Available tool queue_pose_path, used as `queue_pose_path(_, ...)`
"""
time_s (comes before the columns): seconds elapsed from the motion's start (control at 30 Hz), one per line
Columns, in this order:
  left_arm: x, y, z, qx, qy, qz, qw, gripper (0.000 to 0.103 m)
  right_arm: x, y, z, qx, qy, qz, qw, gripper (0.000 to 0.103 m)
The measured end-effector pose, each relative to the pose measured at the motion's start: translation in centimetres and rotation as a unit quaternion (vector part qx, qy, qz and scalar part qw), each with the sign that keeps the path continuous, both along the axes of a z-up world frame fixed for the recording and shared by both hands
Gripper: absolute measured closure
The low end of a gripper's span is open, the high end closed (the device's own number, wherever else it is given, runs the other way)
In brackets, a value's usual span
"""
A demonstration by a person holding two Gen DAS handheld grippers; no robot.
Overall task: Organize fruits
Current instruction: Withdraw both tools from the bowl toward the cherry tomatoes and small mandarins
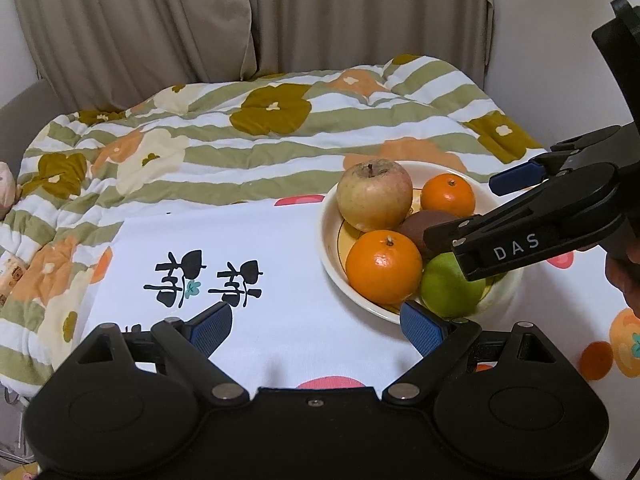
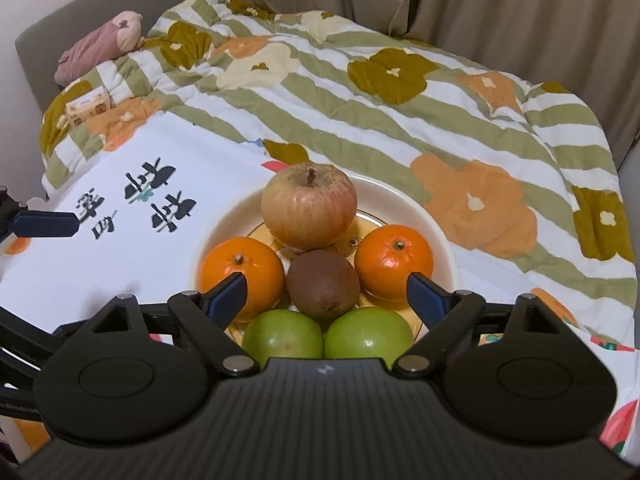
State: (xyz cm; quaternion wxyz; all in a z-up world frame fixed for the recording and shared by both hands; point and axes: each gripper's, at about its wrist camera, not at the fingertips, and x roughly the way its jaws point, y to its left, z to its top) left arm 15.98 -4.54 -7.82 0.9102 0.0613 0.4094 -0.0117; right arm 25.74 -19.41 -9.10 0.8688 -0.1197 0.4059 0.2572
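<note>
A cream bowl (image 2: 400, 196) holds a red-yellow apple (image 2: 309, 205), two oranges, one at left (image 2: 240, 268) and one at right (image 2: 394, 262), a brown kiwi (image 2: 322, 283) and two green apples (image 2: 284, 338) (image 2: 368, 334). My right gripper (image 2: 326, 294) is open and empty, just above the near fruits. In the left wrist view the bowl (image 1: 332, 220) is at the right, with the right gripper's finger (image 1: 516, 178) over it. My left gripper (image 1: 318, 330) is open and empty over the white cloth (image 1: 260, 248), left of the bowl.
A striped floral quilt (image 2: 400, 92) covers the bed behind the cloth. A pink plush toy (image 2: 100, 44) and a small carton (image 2: 88, 106) lie at the far left. Beige curtains (image 1: 160, 20) hang behind.
</note>
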Motion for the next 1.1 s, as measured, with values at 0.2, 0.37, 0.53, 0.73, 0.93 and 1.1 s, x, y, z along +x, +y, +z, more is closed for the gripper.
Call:
queue_pose_path(0.2, -1.6, 0.3, 1.5, -0.002, -0.016, -0.014, 0.9998, 0.009, -2.9, -1.1, 2.4, 0.006, -0.021, -0.028, 0.999, 0.001)
queue_pose_path(0.37, -3.4, 0.8, 2.7, -0.014, -0.03, -0.023, 0.9992, 0.009, -6.2, -2.6, 4.5, 0.001, -0.039, -0.064, 0.997, 0.001)
queue_pose_path(0.53, -5.8, 1.0, 3.9, -0.017, -0.041, -0.04, 0.9982, 0.009, -9.9, -4.4, 5.7, 0.011, -0.043, -0.111, 0.993, 0.001)
queue_pose_path(0.73, -8.4, 1.3, 4.5, -0.02, -0.053, -0.067, 0.9962, 0.009, -14.4, -6.2, 5.9, 0.023, -0.039, -0.164, 0.985, 0.001)
queue_pose_path(0.93, -10.4, 1.0, 3.8, -0.03, -0.049, -0.102, 0.9932, 0.009, -18.4, -7.2, 5.2, 0.012, -0.039, -0.202, 0.979, 0.001)
queue_pose_path(1.1, -11.1, 0.1, 2.5, -0.03, -0.036, -0.135, 0.9897, 0.009, -20.7, -8.2, 4.0, 0.019, -0.034, -0.233, 0.972, 0.001)
